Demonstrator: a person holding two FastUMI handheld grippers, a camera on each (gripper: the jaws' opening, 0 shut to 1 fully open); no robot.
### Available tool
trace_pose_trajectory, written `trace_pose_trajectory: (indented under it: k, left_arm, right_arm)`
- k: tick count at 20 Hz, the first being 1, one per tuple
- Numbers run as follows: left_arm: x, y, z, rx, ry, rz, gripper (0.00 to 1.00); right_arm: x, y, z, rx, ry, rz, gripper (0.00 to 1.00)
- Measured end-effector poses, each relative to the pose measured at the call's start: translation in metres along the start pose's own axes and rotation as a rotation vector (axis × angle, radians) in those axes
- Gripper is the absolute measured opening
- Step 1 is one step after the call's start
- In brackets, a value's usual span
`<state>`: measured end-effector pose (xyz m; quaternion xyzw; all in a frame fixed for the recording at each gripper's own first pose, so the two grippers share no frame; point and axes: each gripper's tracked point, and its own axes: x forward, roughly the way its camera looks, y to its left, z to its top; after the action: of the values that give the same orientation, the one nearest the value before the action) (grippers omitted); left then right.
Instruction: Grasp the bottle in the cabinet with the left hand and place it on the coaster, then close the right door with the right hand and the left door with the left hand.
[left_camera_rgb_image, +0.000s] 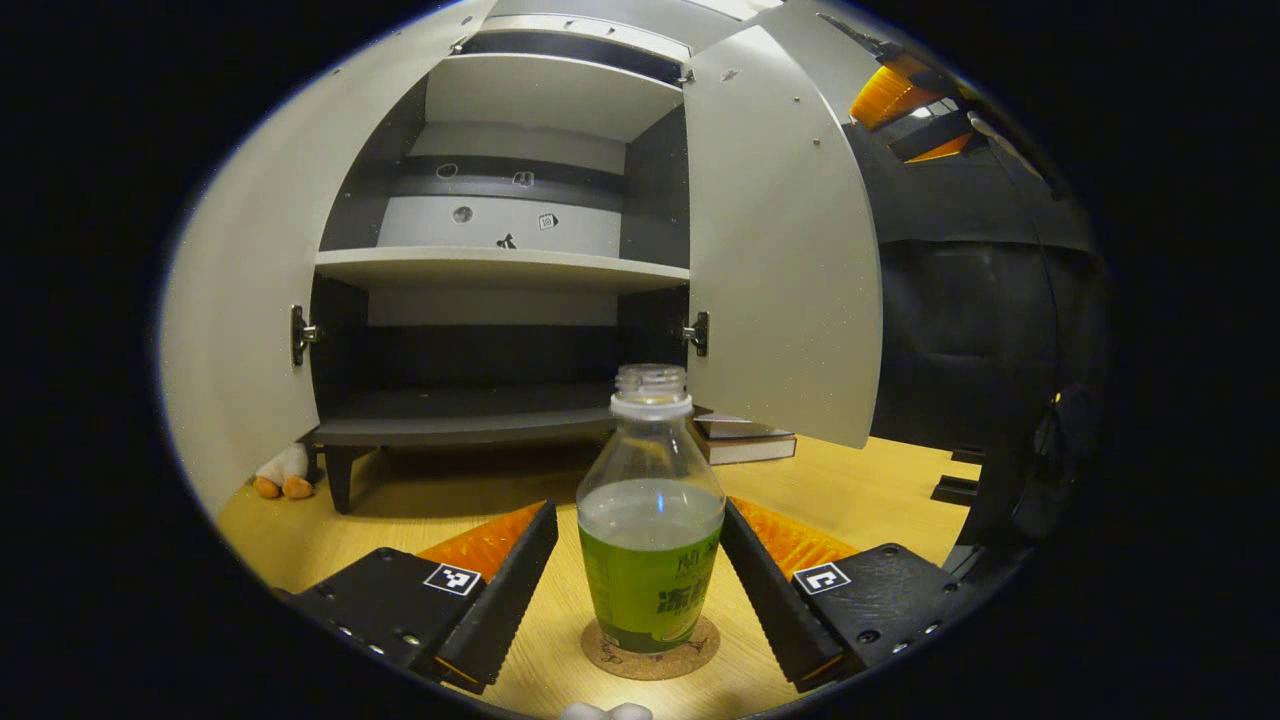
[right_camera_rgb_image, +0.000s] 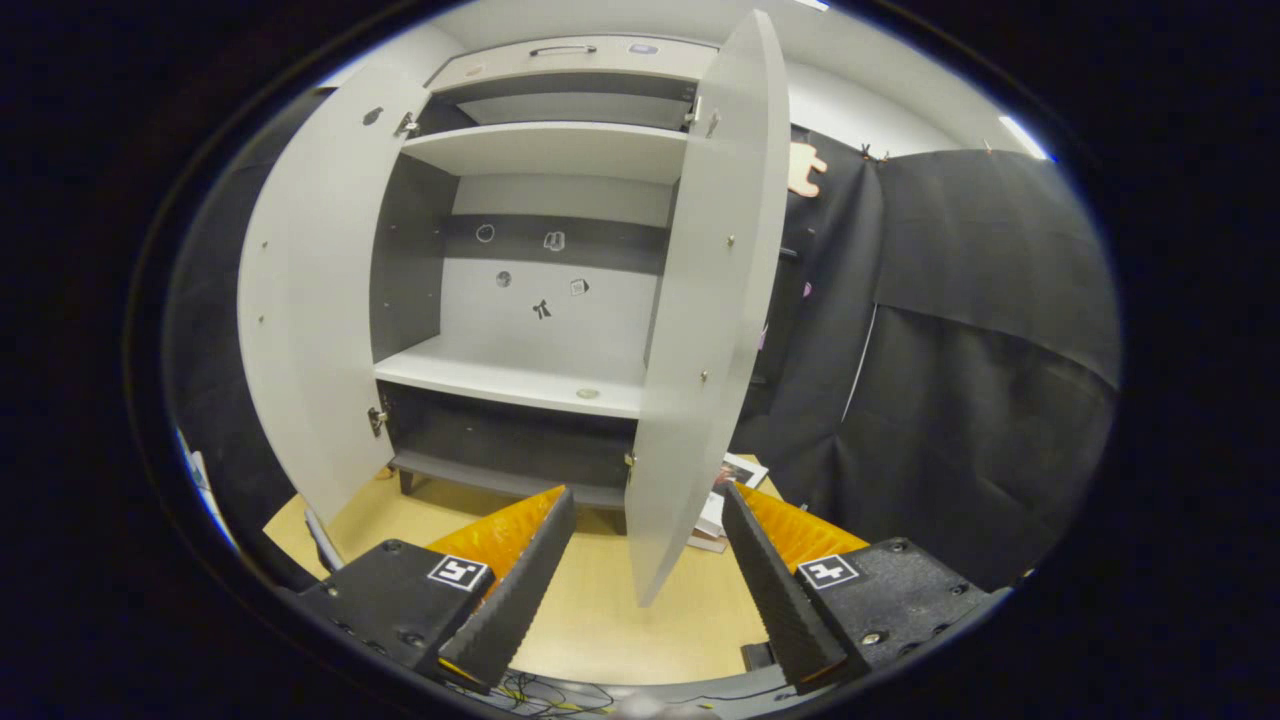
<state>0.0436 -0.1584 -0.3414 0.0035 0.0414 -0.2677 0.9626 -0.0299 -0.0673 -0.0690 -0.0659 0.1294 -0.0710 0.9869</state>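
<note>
Bottle (left_camera_rgb_image: 651, 510) is upright on the cork coaster (left_camera_rgb_image: 650, 650), on the desk (left_camera_rgb_image: 880, 480) in front of the cabinet (left_camera_rgb_image: 500, 265). It has no cap and is about half full, so placement looks done. Your left gripper (left_camera_rgb_image: 640, 580) has its jaws apart, one finger on each side of the bottle. Any gap between fingers and bottle is small, and I can't tell if either one is touching.

Risks from here:
- If you pull the left gripper back off-axis, a finger clips the bottle. It's open-topped, so it tips and spills on the desk. Back straight out, or lift clear first.
- The bottle sits in front of the cabinet's lower opening, towards its right side. I can't judge whether the right door (left_camera_rgb_image: 780, 230) sweeps over it as it closes. Check clearance before you push.
- Right gripper (right_camera_rgb_image: 645, 575): jaws apart, nothing between them, with the right door's free edge just ahead. Push on the outer face, not the edge, or the fingers slip past and the door bounces back.
- The left door (left_camera_rgb_image: 250, 260) is wide open and beside the left gripper. Swinging that gripper over to it while low could catch the bottle.

Books (left_camera_rgb_image: 745, 440) lie under the right door, next to the cabinet. The door looks to pass over them, but I'm not certain.
</note>
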Motion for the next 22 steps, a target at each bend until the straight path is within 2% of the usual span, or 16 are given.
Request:
trace_pose_trajectory:
  k: [8, 17, 18, 19, 22]
  left_arm:
    - [-0.011, 0.010, 0.112, -0.003, -0.129, 0.079, 0.97]
    - [-0.046, 0.060, 0.218, -0.038, -0.082, 0.245, 0.97]
    - [-0.053, 0.067, 0.228, -0.034, -0.082, 0.266, 0.94]
    - [-0.060, 0.075, 0.236, -0.026, -0.084, 0.290, 0.97]
    - [-0.085, 0.093, 0.247, 0.001, -0.075, 0.350, 0.97]
  right_arm:
    - [-0.005, 0.004, 0.007, 0.042, -0.029, 0.002, 0.98]
    - [-0.008, 0.017, 0.036, 0.052, -0.139, 0.052, 0.98]
    - [-0.007, 0.017, 0.039, 0.058, -0.148, 0.058, 0.98]
    - [-0.005, 0.016, 0.041, 0.065, -0.157, 0.059, 0.98]
    - [0.002, 0.010, 0.039, 0.094, -0.167, 0.065, 0.96]
